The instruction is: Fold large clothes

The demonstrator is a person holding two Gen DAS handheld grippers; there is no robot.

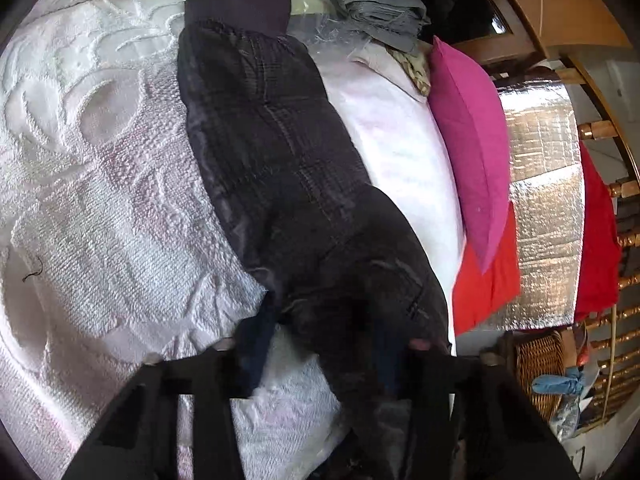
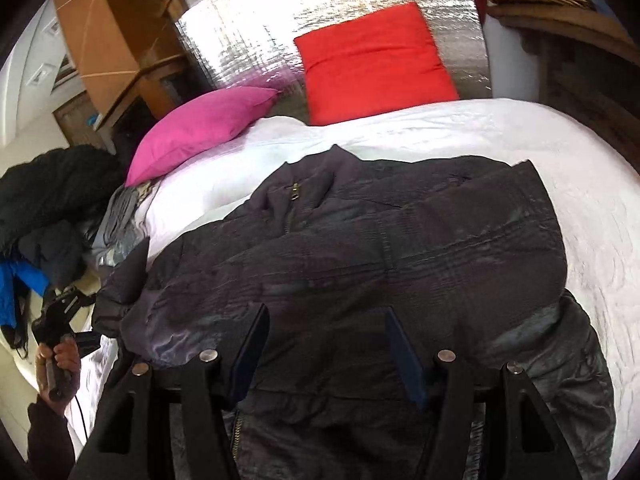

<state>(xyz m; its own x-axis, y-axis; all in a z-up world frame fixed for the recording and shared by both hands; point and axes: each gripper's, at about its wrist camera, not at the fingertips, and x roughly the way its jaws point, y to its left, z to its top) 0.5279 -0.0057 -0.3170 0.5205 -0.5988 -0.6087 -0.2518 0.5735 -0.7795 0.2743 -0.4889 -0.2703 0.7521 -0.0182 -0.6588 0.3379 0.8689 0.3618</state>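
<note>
A large dark padded jacket (image 2: 360, 248) lies on a white textured bedspread (image 2: 580, 220), zipper (image 2: 294, 196) near the collar. In the left wrist view one long sleeve (image 1: 264, 152) with a ribbed cuff (image 1: 240, 4) stretches away across the bedspread (image 1: 88, 200). My left gripper (image 1: 320, 336) is open, its fingers either side of the sleeve's near end, which drapes between them. My right gripper (image 2: 326, 324) is open, just above the jacket's body. The left gripper also shows at the left edge of the right wrist view (image 2: 60, 312), in a hand.
A magenta pillow (image 2: 200, 128) and a red pillow (image 2: 372, 64) lean on a silver foil headboard (image 2: 320, 4). Folded grey clothes (image 1: 380, 4) lie on the bed past the sleeve's cuff. A wicker basket (image 1: 540, 364) and wooden railing stand beside the bed. Dark and blue clothes (image 2: 40, 216) are piled off the bed.
</note>
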